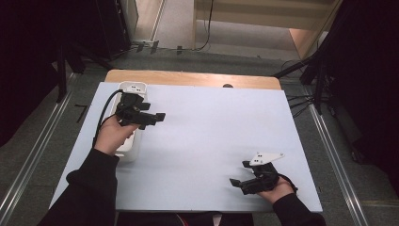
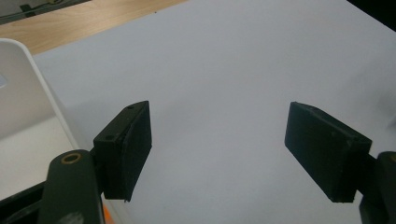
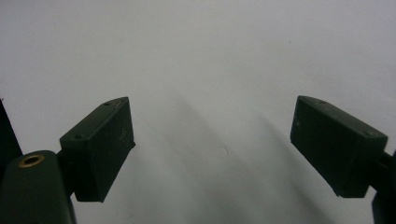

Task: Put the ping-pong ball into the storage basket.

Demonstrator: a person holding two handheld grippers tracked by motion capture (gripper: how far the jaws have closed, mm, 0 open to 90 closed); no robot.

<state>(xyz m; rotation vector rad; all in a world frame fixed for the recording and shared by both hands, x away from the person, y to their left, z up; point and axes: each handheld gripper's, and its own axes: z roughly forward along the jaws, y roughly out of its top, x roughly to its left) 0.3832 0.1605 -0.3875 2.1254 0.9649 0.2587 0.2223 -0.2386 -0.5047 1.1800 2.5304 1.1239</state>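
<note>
Left tongs point(image 1: 157, 117) spread and empty above white bin point(image 1: 133, 88) (far-left edge), right tongs point(image 1: 239, 174) spread, low over pale counter point(image 1: 207, 132)

Left gripper point(image 2: 218, 154) over the white sheet, jaws apart, nothing between them.

Two black pads point(image 2: 128, 149) rise from the bottom edge with bare white table cover point(image 2: 219, 70) in the gap. White bin point(image 2: 28, 102) at the left edge, its rim just beside the left jaw. A strip of wooden tabletop point(image 2: 84, 23) runs along the far left, beyond the cover's edge.
</note>
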